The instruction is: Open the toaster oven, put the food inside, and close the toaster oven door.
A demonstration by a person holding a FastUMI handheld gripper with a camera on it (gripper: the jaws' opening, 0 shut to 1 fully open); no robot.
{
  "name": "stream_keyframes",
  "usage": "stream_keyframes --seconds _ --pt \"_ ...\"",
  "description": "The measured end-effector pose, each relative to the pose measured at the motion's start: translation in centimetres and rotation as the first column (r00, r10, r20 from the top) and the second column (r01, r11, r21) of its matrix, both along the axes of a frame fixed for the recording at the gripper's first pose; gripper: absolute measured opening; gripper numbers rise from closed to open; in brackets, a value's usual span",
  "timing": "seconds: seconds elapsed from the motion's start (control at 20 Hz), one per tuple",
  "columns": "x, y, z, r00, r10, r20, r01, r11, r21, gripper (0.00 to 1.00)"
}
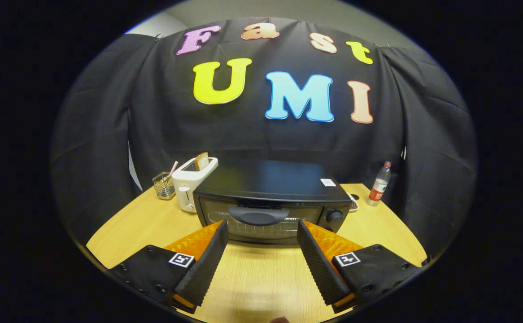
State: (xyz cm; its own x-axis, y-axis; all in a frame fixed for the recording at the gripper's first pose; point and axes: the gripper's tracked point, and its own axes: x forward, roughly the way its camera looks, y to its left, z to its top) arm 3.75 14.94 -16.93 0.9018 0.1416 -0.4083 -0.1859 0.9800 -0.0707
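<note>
While gripper [261, 226] gapes, toaster oven [270, 202] closed ahead

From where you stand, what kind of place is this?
Probably a mock kitchen corner in a draped booth: a toaster oven, door closed, sits on a wooden table beside a white toaster. The open tongs hold nothing.

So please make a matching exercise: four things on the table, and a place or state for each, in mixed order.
Things:
1. toaster oven
2. white toaster
3. water bottle
4. claw

Places or states:
a. open, holding nothing
b. right of the oven, near the cloth
c. door shut, just ahead of the fingers
d. left of the oven, bread in its slot

Pairs: 1-c, 2-d, 3-b, 4-a
</note>
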Motion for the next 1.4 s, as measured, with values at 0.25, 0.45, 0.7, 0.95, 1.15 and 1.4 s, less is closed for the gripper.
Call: stream_keyframes --seconds 0.25,0.45,0.7,0.95,1.15,1.4 --pt "-3.0 -2.4 4.7 0.996 -0.028 0.083 0.024 0.998 0.056 0.98" --pt "-5.4 -4.5 7.6 0.991 -0.043 0.128 0.033 0.997 0.075 0.98" --pt "-8.6 -7.1 9.7 0.982 -0.049 0.182 0.037 0.997 0.072 0.98" --pt "-10.4 -8.8 10.4 0.972 -0.06 0.225 0.035 0.993 0.116 0.97" --pt "-10.1 -9.5 11.1 0.97 -0.053 0.238 0.032 0.996 0.089 0.98" --pt "-9.1 -8.9 11.4 0.968 -0.044 0.248 0.019 0.995 0.102 0.98"
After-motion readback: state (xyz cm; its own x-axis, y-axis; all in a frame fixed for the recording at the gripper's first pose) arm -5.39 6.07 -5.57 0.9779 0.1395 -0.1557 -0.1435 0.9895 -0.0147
